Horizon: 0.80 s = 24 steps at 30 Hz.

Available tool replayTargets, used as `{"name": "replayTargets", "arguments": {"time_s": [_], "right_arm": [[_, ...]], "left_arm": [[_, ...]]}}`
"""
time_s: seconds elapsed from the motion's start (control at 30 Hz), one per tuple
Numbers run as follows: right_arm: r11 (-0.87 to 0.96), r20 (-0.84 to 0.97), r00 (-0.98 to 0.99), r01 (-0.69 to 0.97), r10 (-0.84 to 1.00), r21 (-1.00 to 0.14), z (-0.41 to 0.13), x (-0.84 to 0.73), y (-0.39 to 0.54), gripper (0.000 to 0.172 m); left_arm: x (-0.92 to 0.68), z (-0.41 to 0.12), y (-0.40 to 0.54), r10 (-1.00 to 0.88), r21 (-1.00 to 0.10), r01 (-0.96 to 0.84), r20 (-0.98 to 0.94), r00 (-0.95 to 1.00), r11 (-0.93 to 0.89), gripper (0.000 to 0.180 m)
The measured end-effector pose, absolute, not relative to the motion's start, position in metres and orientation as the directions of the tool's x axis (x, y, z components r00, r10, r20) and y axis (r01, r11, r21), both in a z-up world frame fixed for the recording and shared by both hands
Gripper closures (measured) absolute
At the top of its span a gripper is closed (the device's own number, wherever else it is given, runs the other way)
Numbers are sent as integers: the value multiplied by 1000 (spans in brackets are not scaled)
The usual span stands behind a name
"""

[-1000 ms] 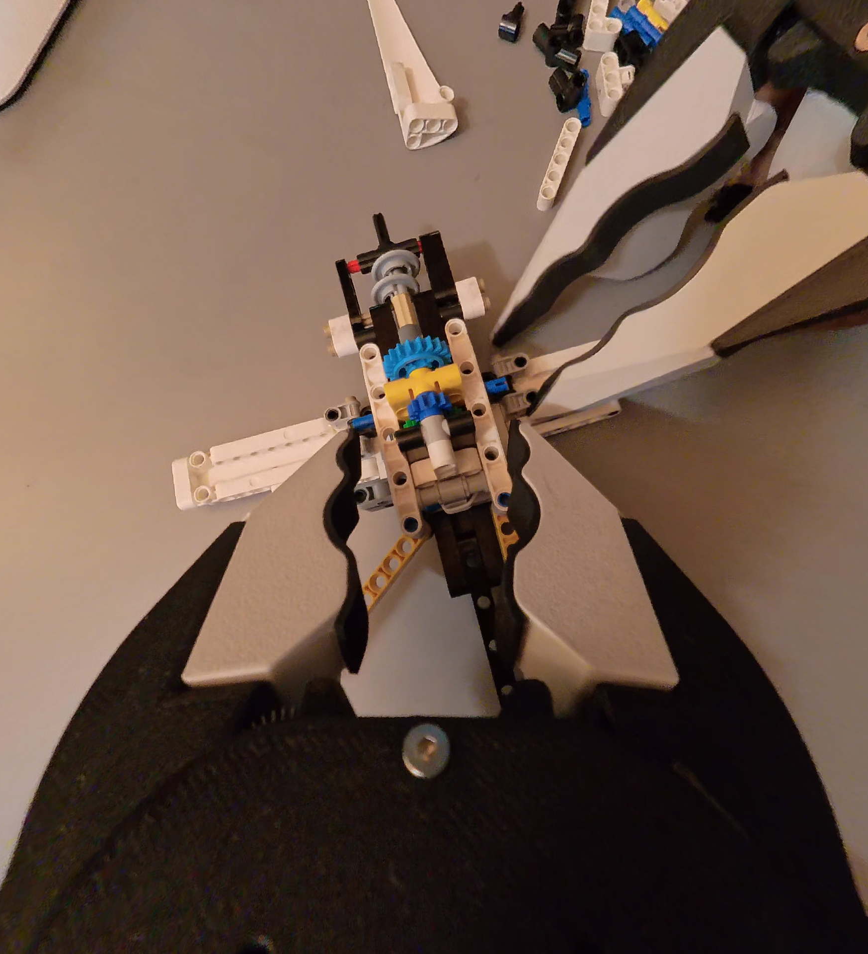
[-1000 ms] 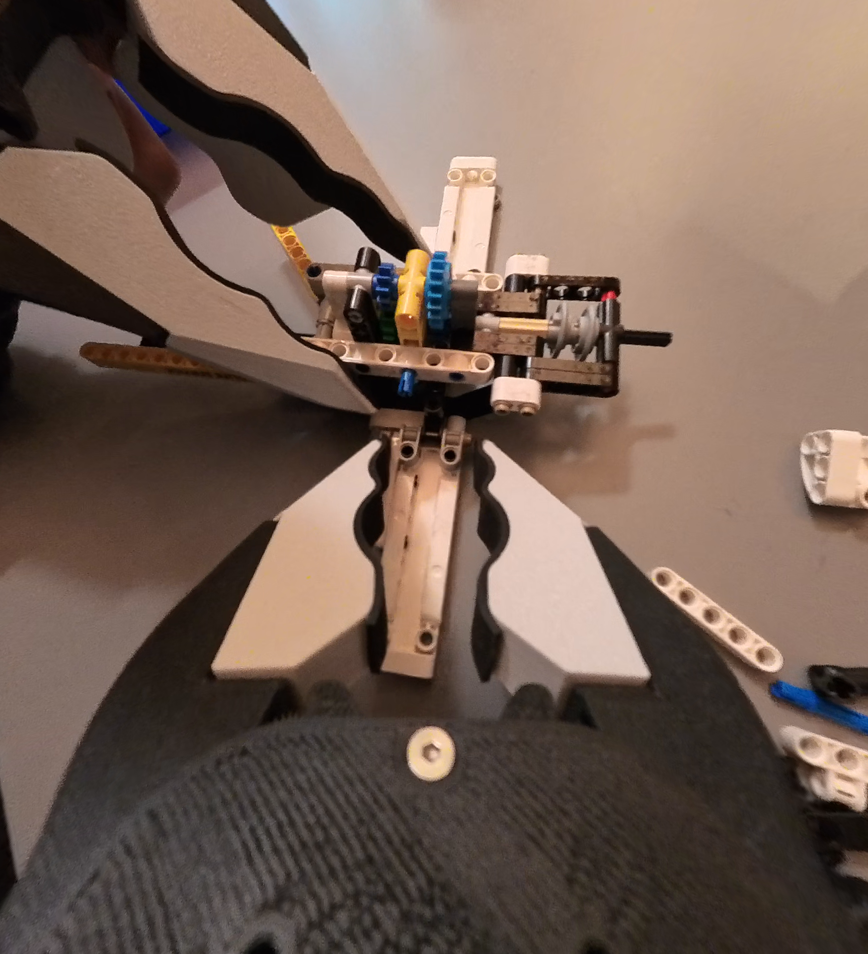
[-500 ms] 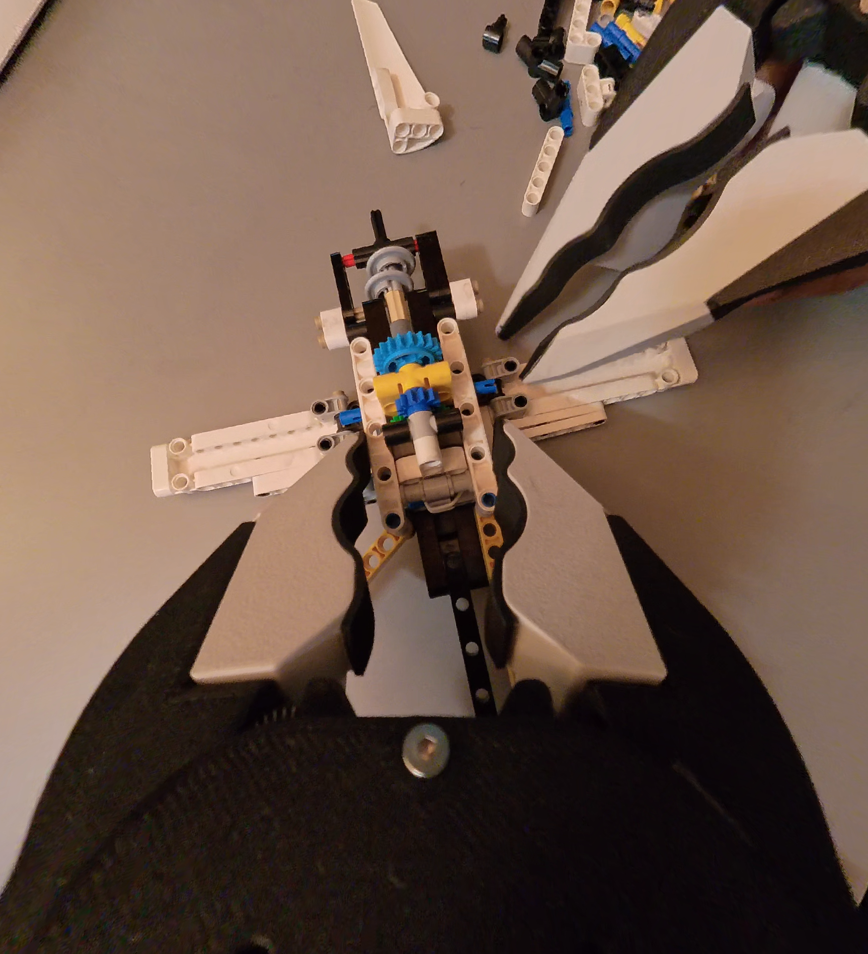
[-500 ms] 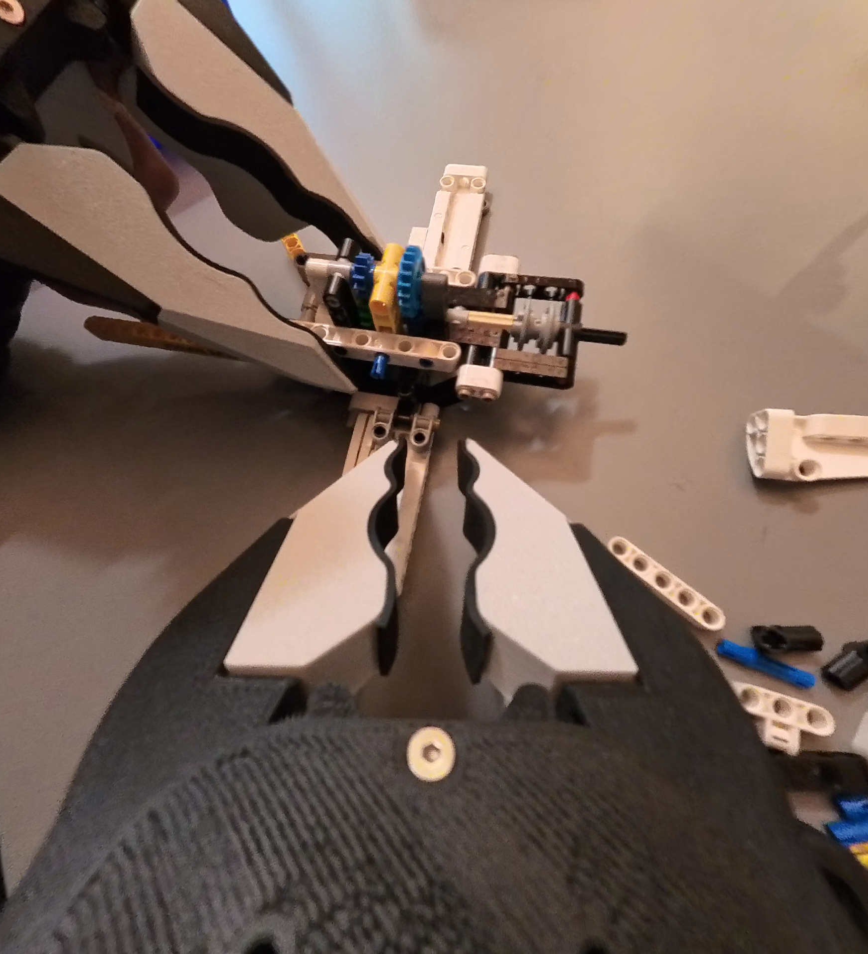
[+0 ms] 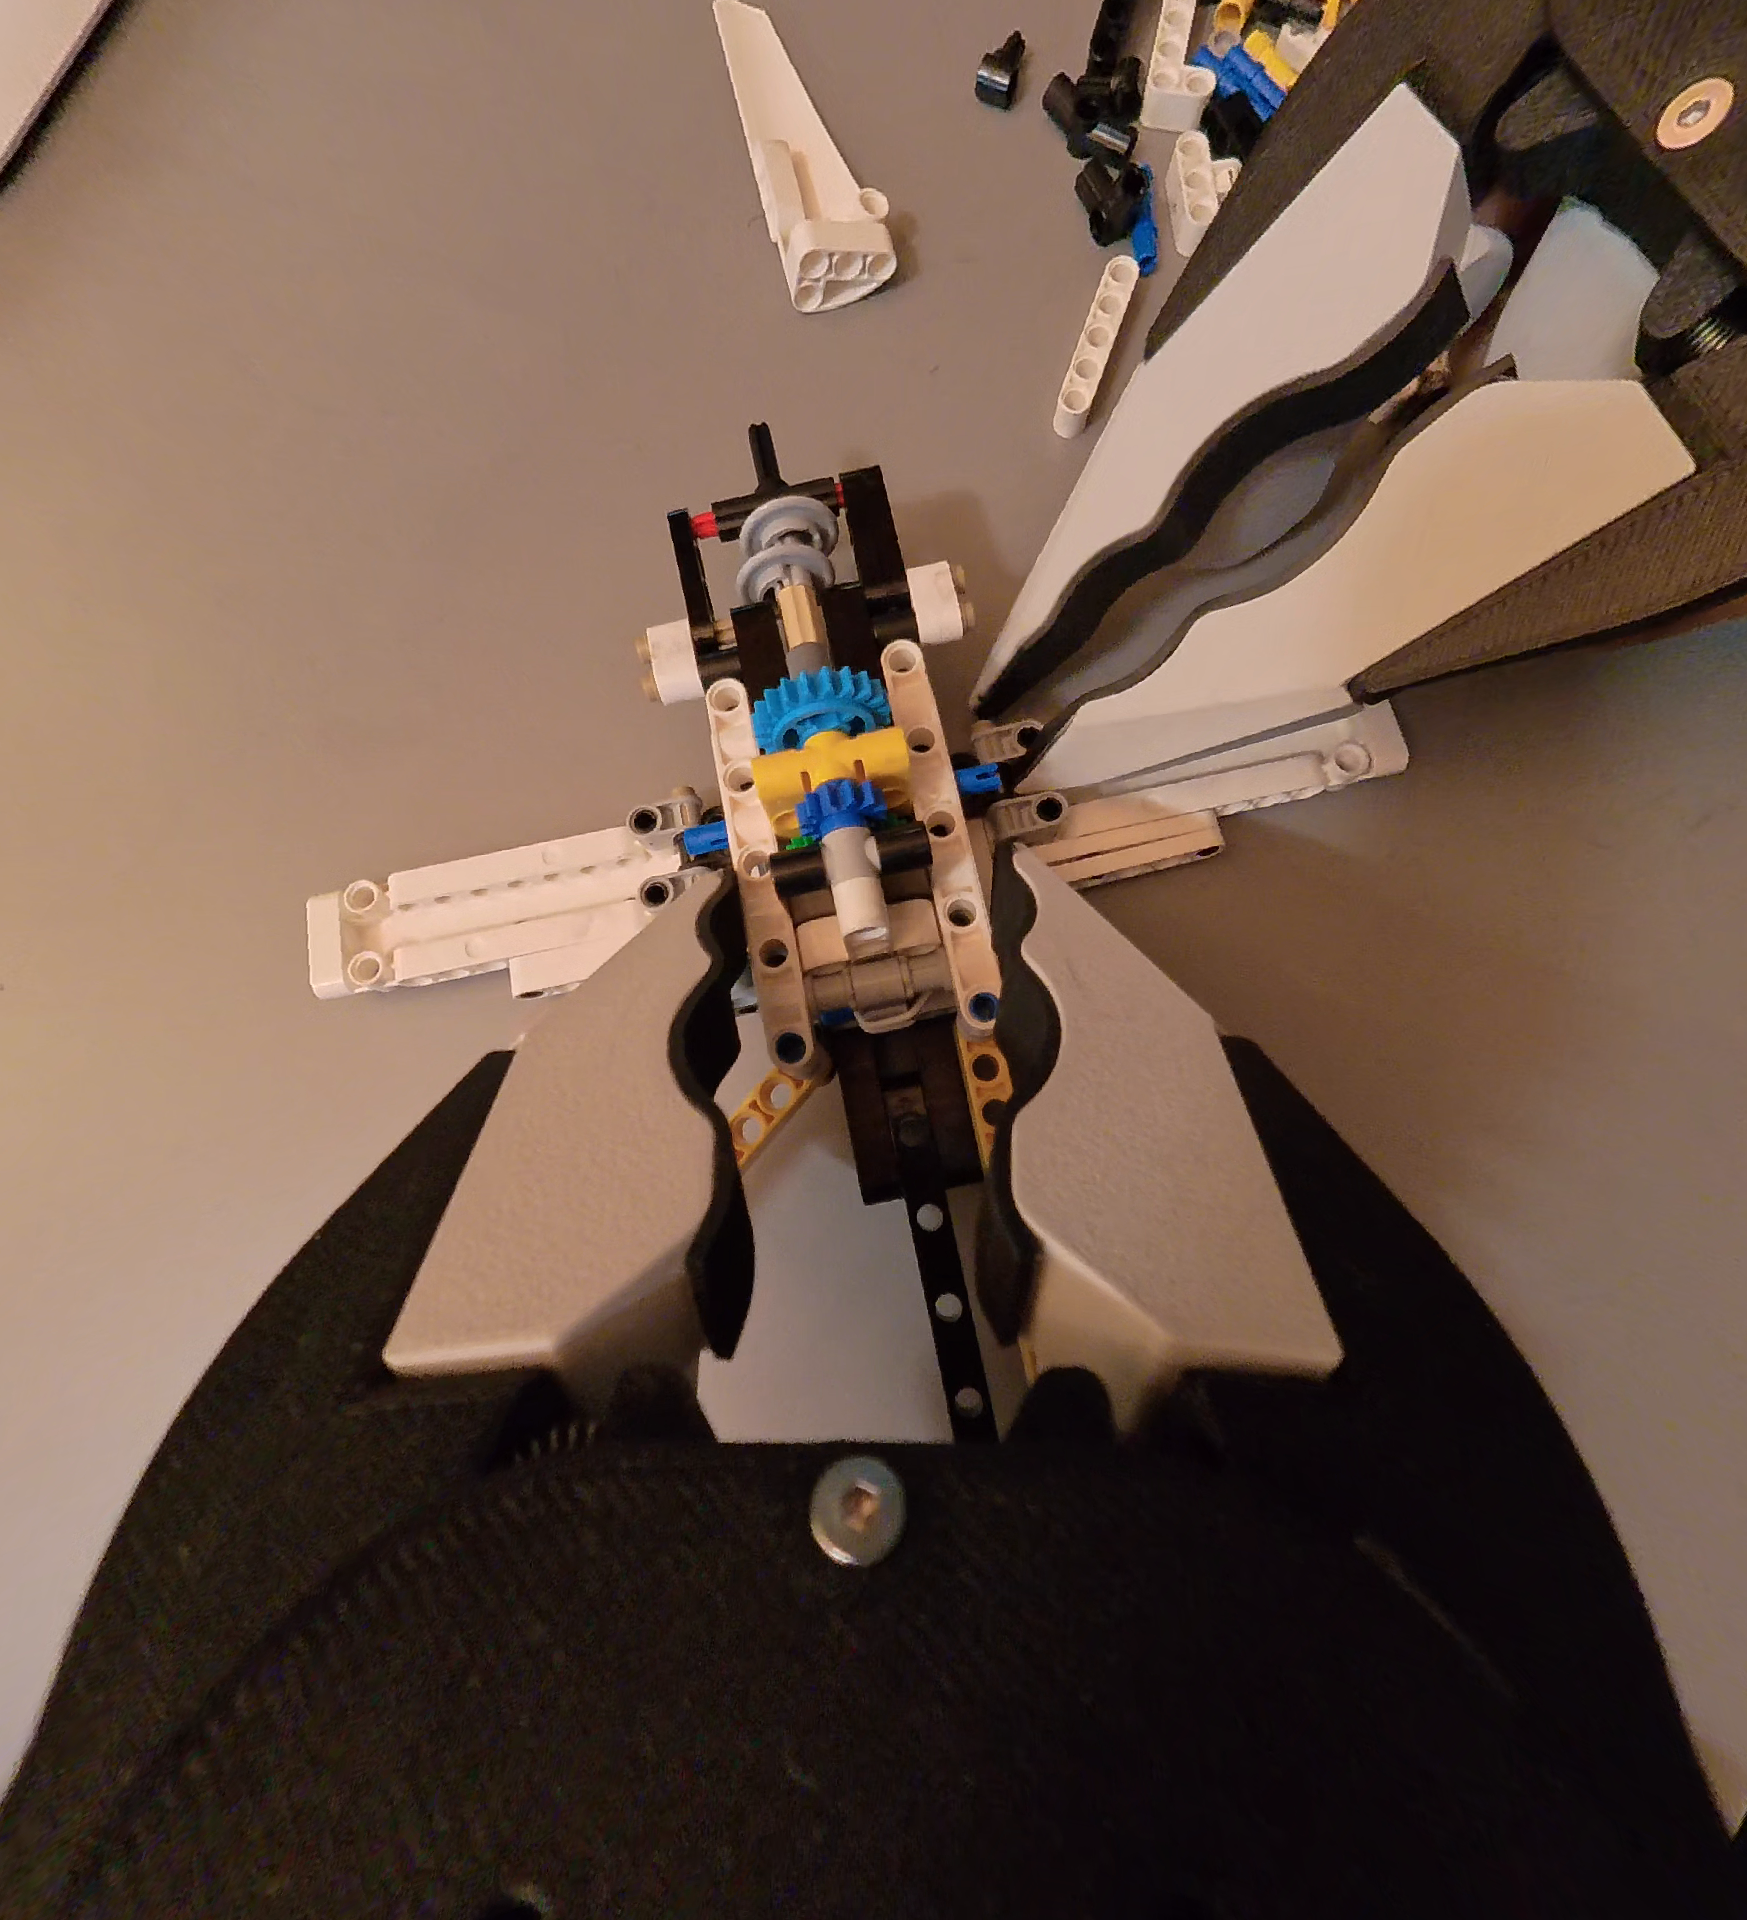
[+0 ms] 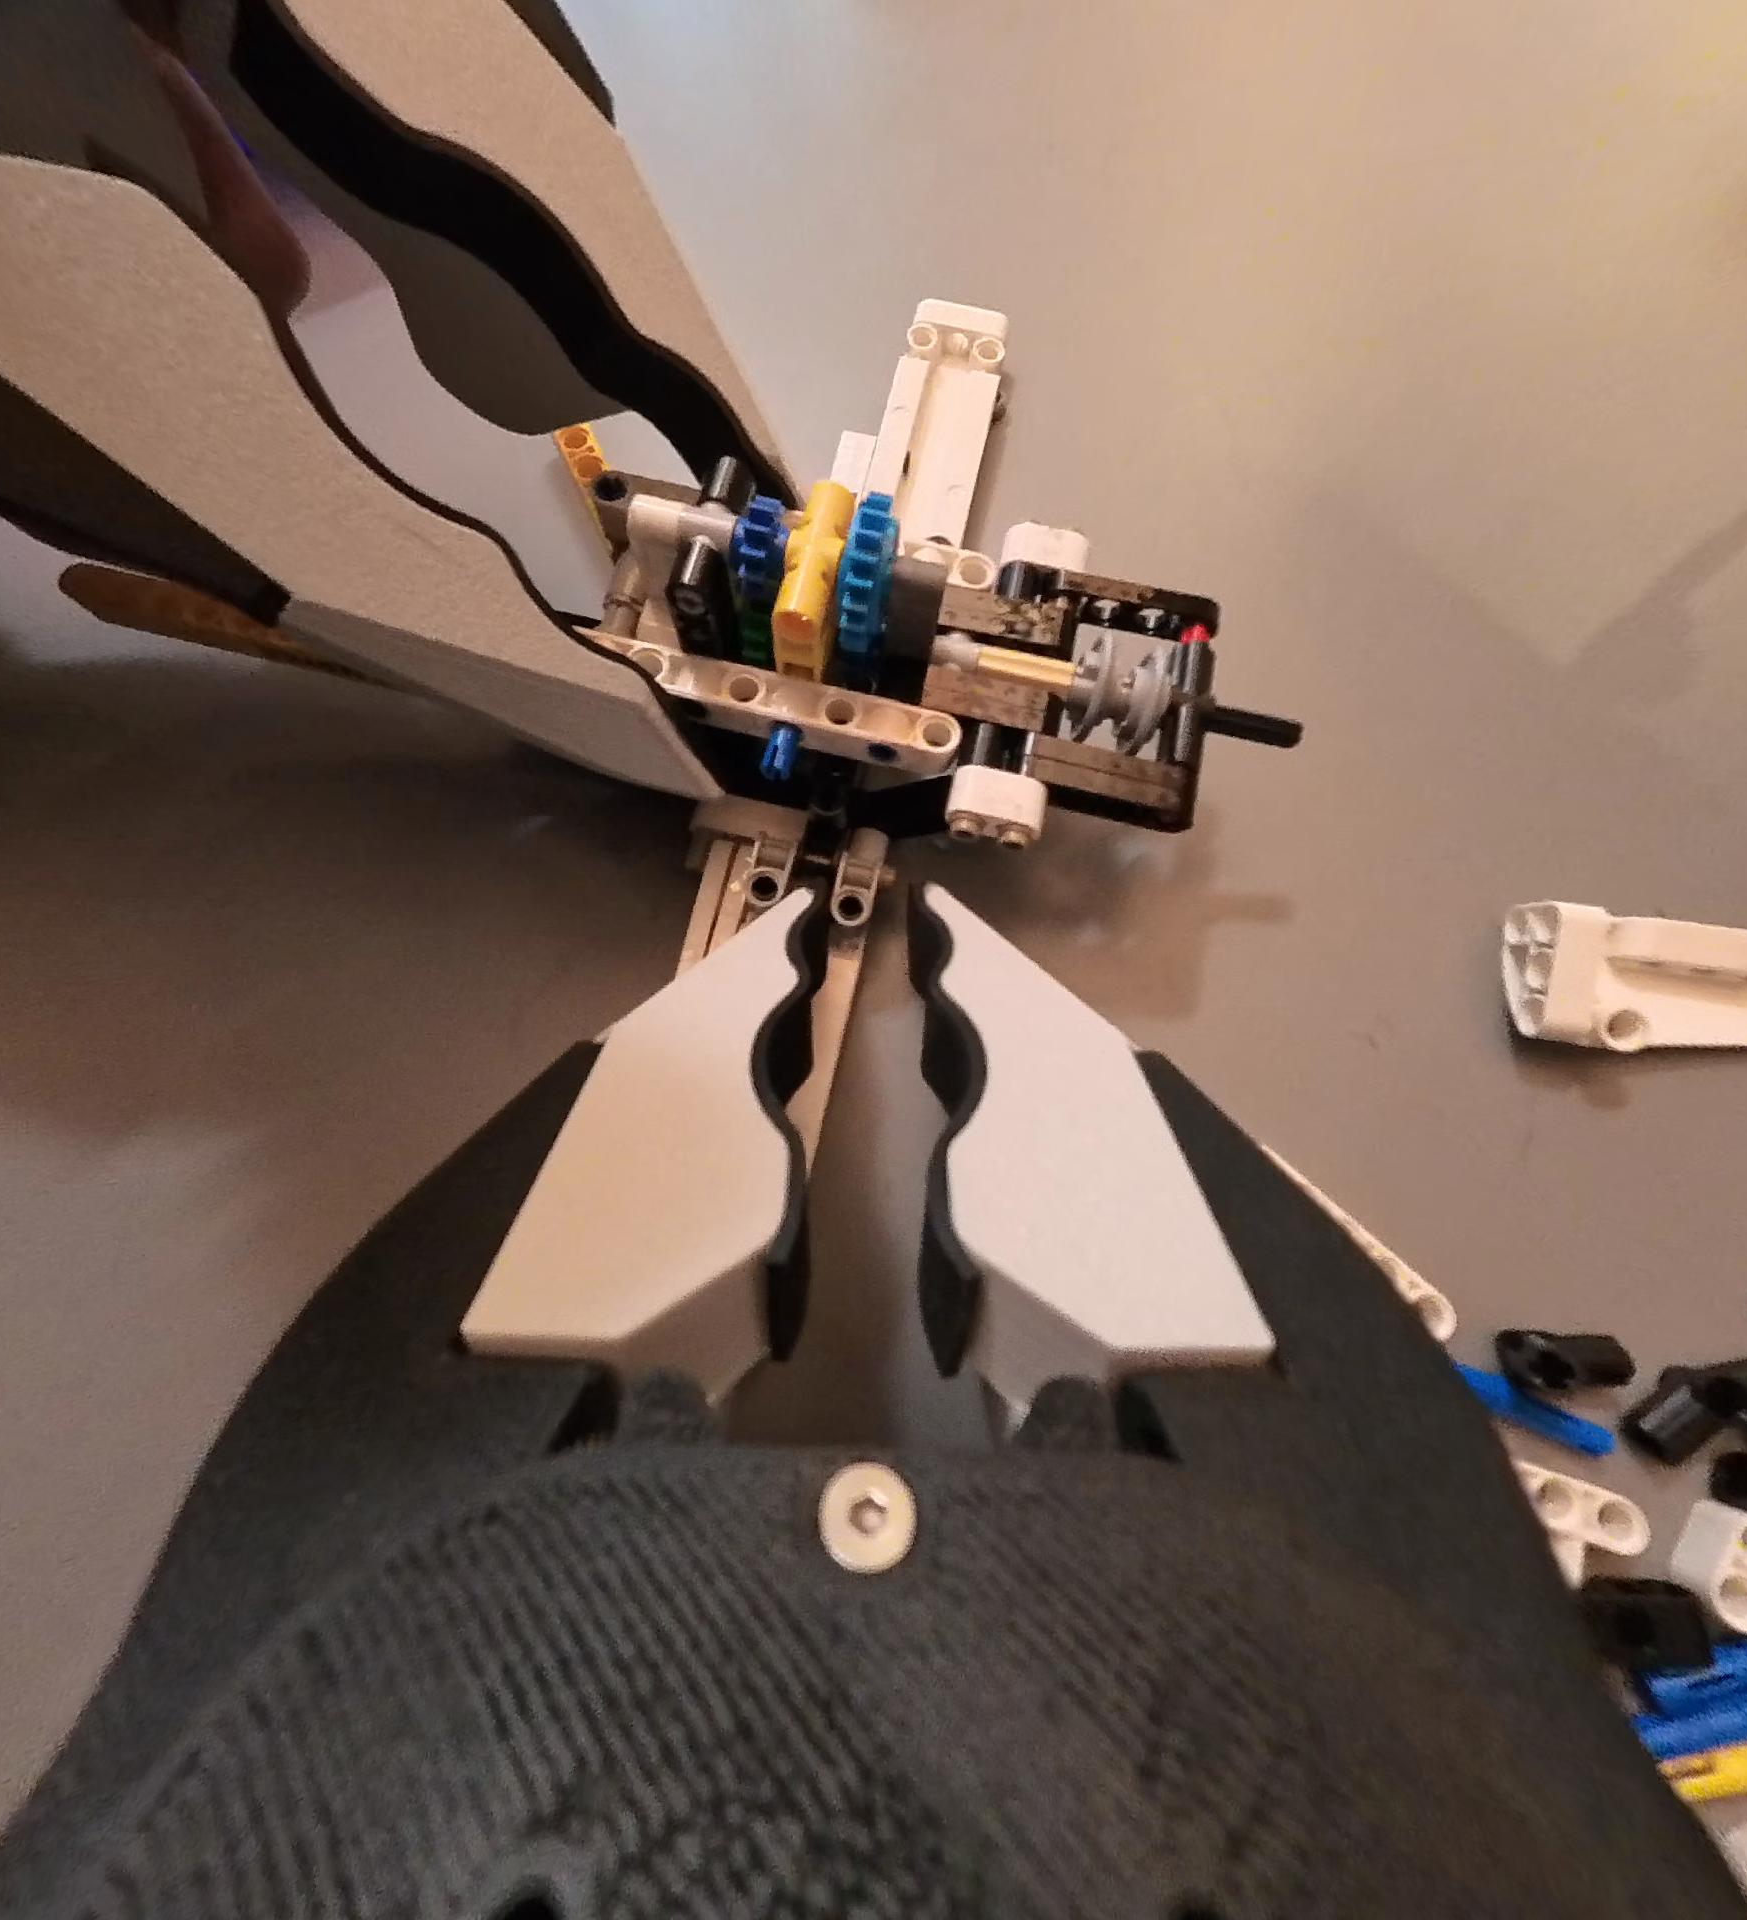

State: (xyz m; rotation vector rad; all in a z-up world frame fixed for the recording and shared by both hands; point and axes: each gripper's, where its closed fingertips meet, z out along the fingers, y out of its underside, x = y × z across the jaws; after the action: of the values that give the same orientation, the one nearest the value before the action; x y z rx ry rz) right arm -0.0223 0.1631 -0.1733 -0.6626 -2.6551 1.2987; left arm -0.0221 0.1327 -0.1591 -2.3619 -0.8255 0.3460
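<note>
Left wrist view: left gripper (image 5: 864, 935) clamps rear of brick model (image 5: 833, 790), pads pressing both side beams; model's long axis runs straight ahead.

Right wrist view: right gripper (image 6: 858, 914) narrowly parted astride white wing panel (image 6: 827, 997); grip unclear; body crosswise ahead.

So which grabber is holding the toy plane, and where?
The left gripper clamps the brick model by its white side beams. The right gripper looks open around a wing panel.

Place: a hobby desk, home or office; cannot tell which.
Surface: smooth plain grey desk (image 5: 225, 520).
Clutter: loose black, white and blue plastic building-set pieces (image 5: 1149, 114); half-built geared plastic model (image 5: 827, 769).
</note>
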Motion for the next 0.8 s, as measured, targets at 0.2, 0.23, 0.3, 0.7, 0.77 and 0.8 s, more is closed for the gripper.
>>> {"name": "replayTargets", "arguments": {"time_s": [0.2,0.23,0.3,0.7,0.77,0.8], "right_arm": [[546,-71,-904,315,422,-776,-173,-21,162,162],[546,-71,-906,313,418,-777,-173,-21,163,161],[522,-93,-904,321,417,-790,-169,-22,164,157],[650,242,-949,-54,203,-758,-168,-12,184,152],[705,510,-852,-290,117,-647,-168,-18,189,153],[708,601,-796,-383,73,-594,-167,-18,188,161]], "left_arm": [[-22,-159,133,633,-623,474,-44,773,-622,132],[-22,-159,133,632,-623,473,-44,773,-622,132],[-22,-159,133,628,-626,472,-37,777,-621,132],[-13,-159,129,535,-639,426,26,845,-641,132],[-13,-159,129,535,-638,425,23,844,-642,132],[-13,-159,129,536,-638,425,23,844,-642,132]]}}
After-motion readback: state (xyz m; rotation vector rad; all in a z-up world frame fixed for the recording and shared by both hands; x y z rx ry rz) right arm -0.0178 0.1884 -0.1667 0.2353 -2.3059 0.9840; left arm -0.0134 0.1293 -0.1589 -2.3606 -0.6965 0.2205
